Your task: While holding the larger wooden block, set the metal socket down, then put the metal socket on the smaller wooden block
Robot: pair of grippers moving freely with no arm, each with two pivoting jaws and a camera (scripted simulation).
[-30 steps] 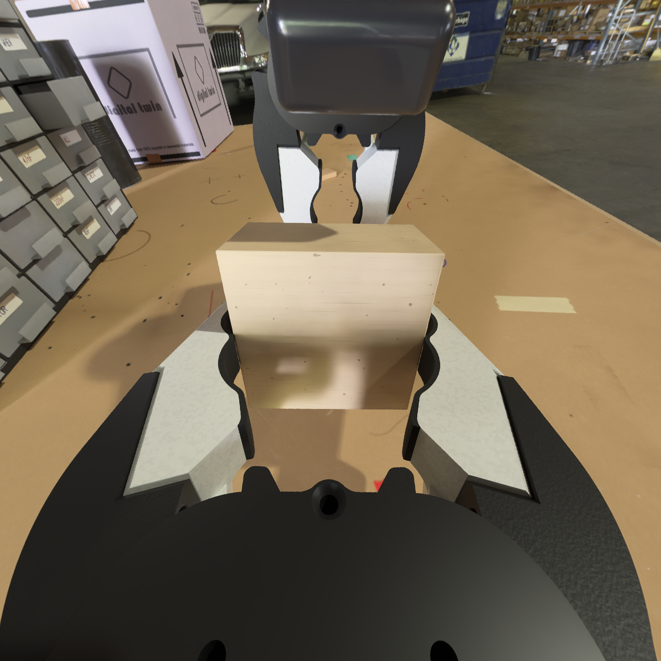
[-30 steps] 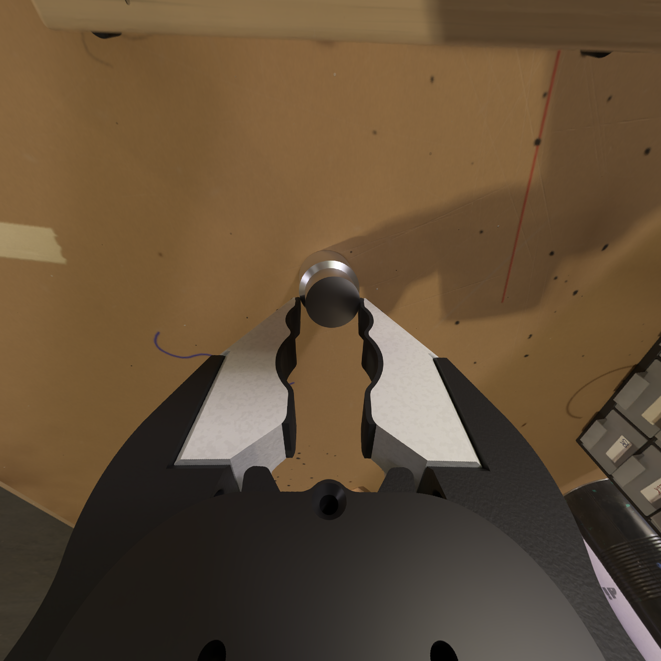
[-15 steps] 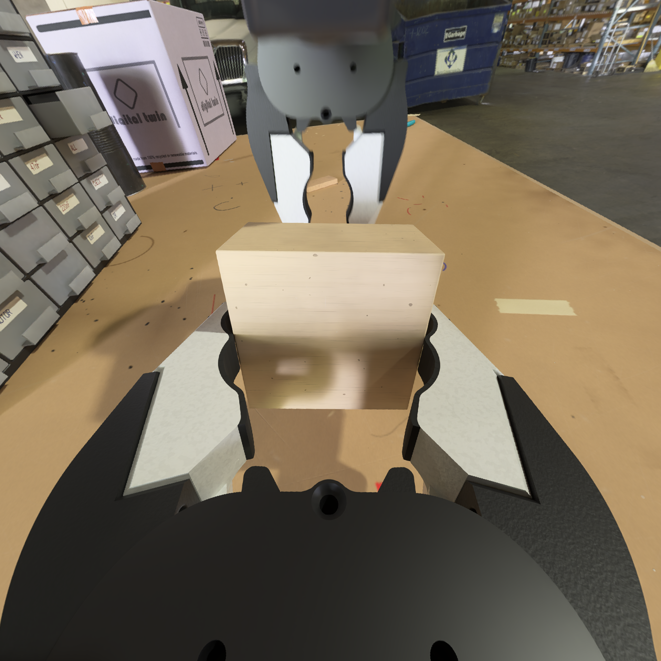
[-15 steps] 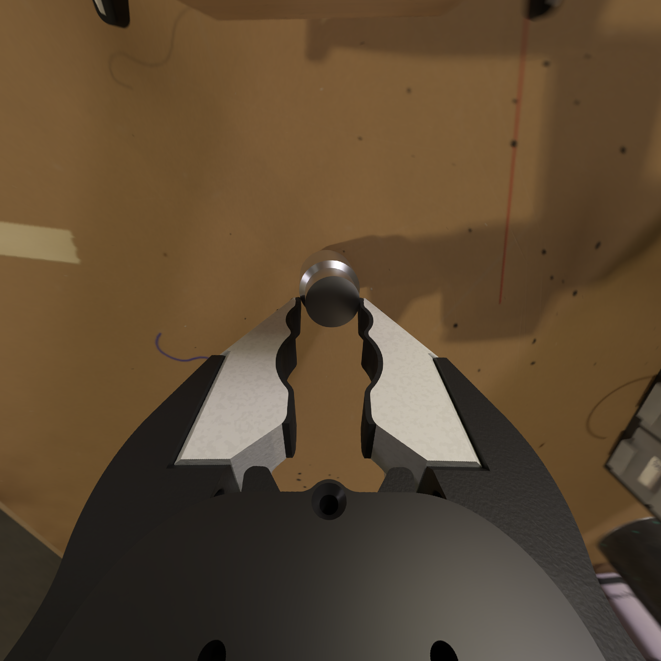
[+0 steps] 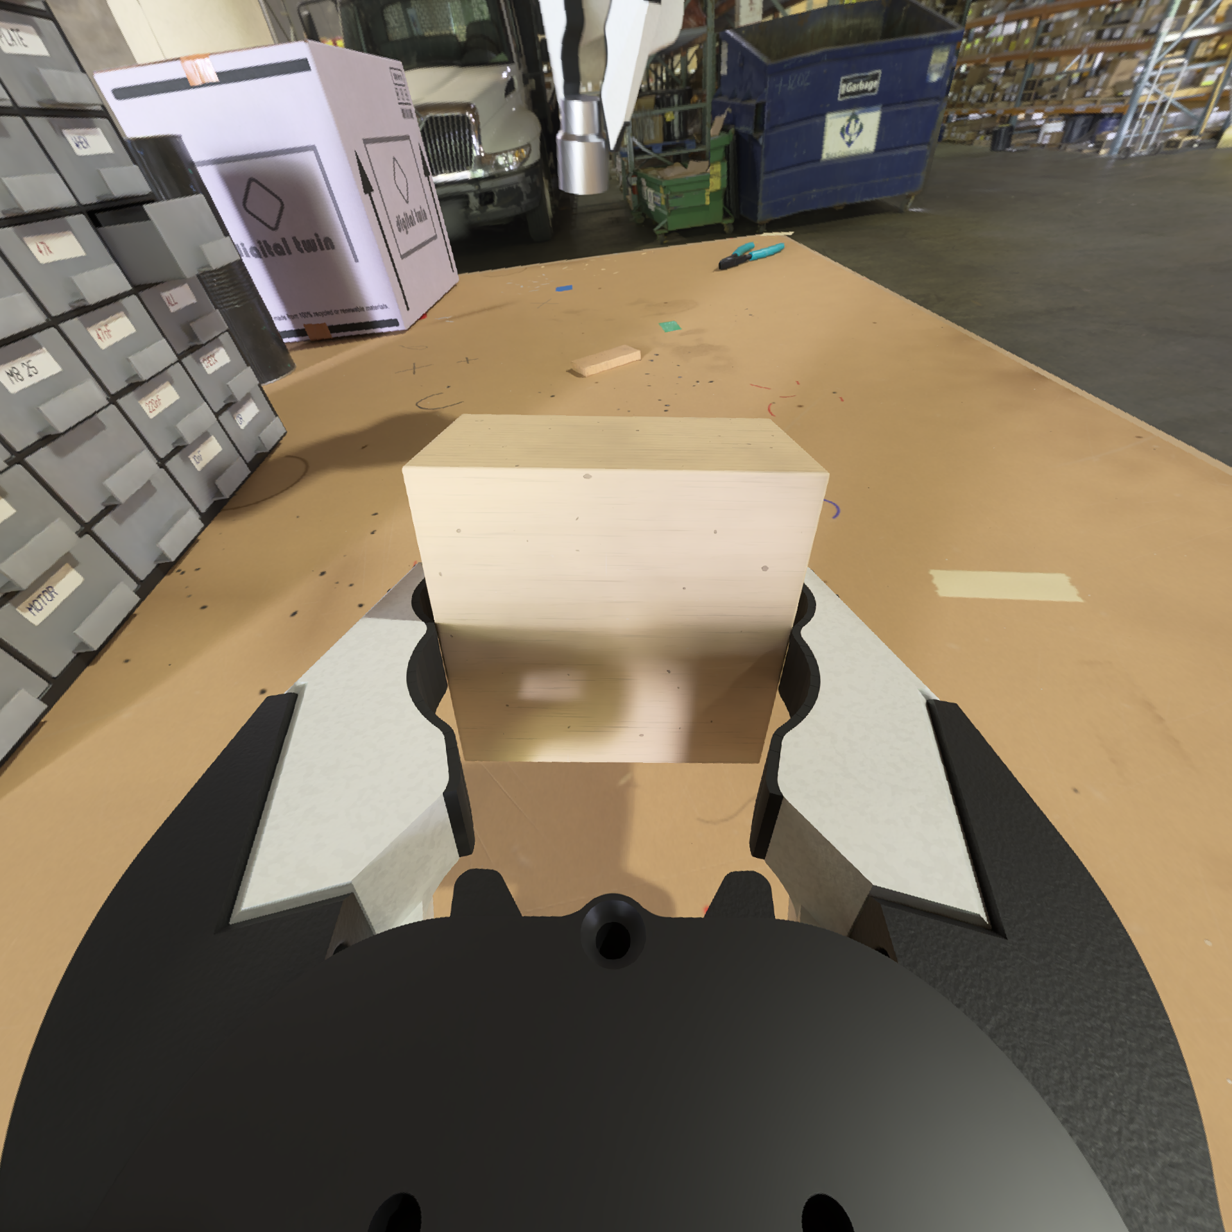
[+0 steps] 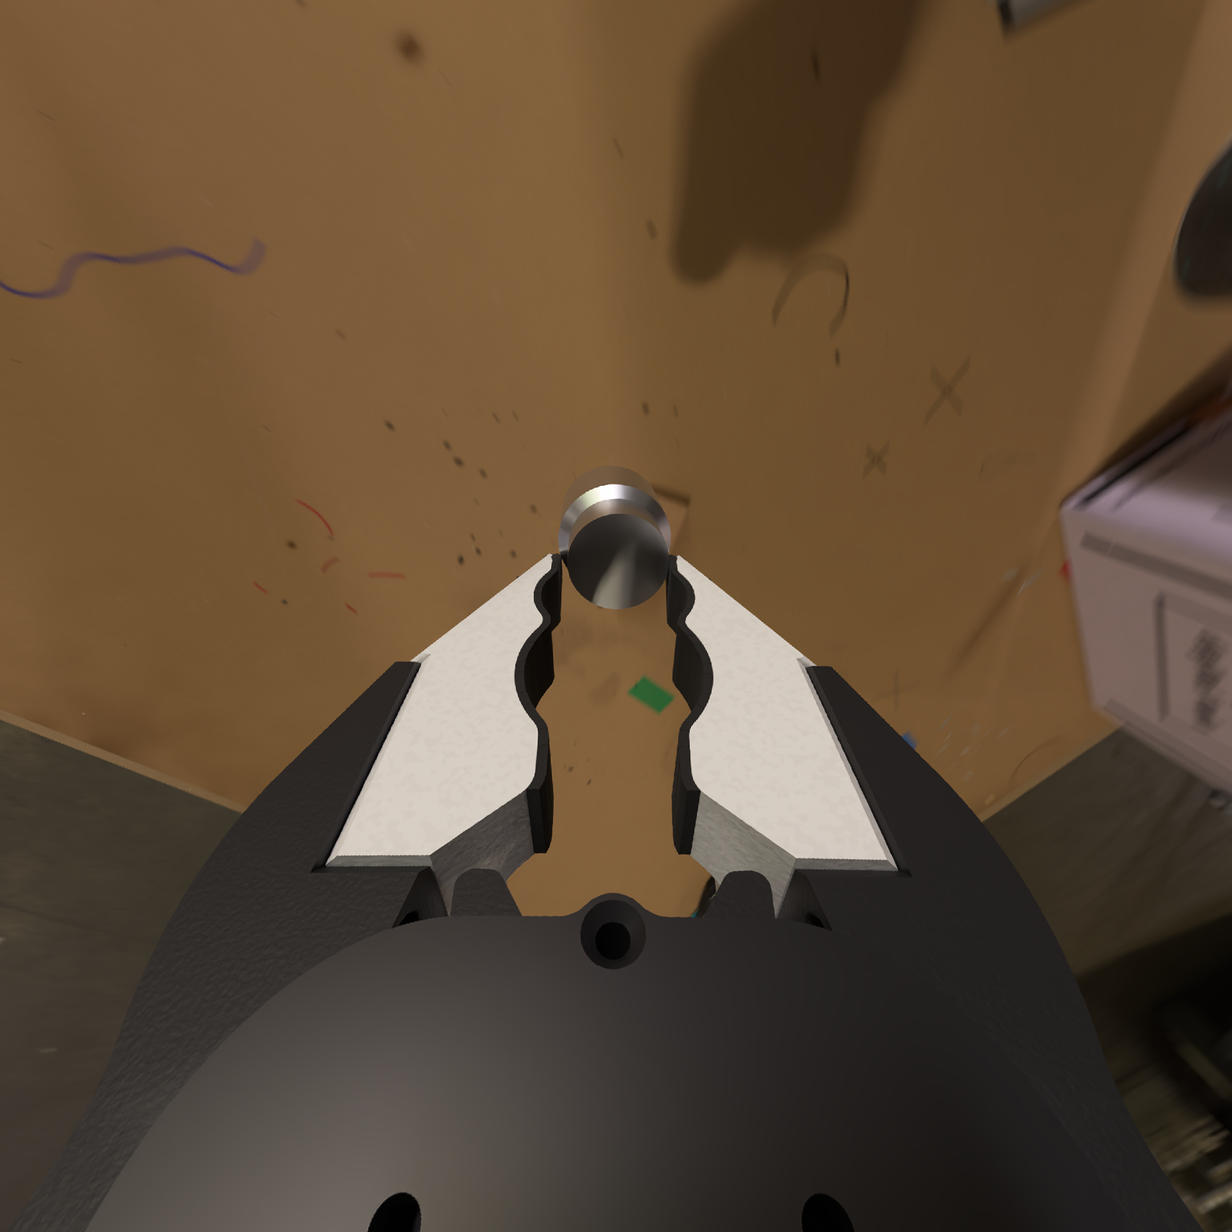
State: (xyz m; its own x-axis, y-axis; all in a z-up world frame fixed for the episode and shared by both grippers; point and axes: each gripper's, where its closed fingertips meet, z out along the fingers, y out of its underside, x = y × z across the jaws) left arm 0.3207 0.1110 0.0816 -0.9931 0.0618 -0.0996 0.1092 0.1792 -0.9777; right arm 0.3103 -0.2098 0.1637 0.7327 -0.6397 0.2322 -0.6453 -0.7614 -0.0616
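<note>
My left gripper (image 5: 613,593) is shut on the larger wooden block (image 5: 613,527), a pale cube held just above the brown table. My right gripper (image 5: 593,80) hangs at the top of the left wrist view, pointing down, shut on the metal socket (image 5: 581,150), which is high above the table. In the right wrist view the gripper (image 6: 613,561) holds the socket (image 6: 617,580) at its fingertips. The smaller wooden block (image 5: 605,361), flat and thin, lies farther along the table. A corner of it (image 6: 675,505) shows just behind the socket.
Grey drawer cabinets (image 5: 100,413) line the left edge. A white cardboard box (image 5: 287,193) stands at the far left, and also shows in the right wrist view (image 6: 1160,600). Teal pliers (image 5: 750,254) lie at the far end. Tape (image 5: 1003,585) sits right; the table edge (image 5: 1067,373) runs along the right.
My right gripper has risen with the socket and moved away from the larger block, to above the smaller block. My left gripper and the larger block have not moved.
</note>
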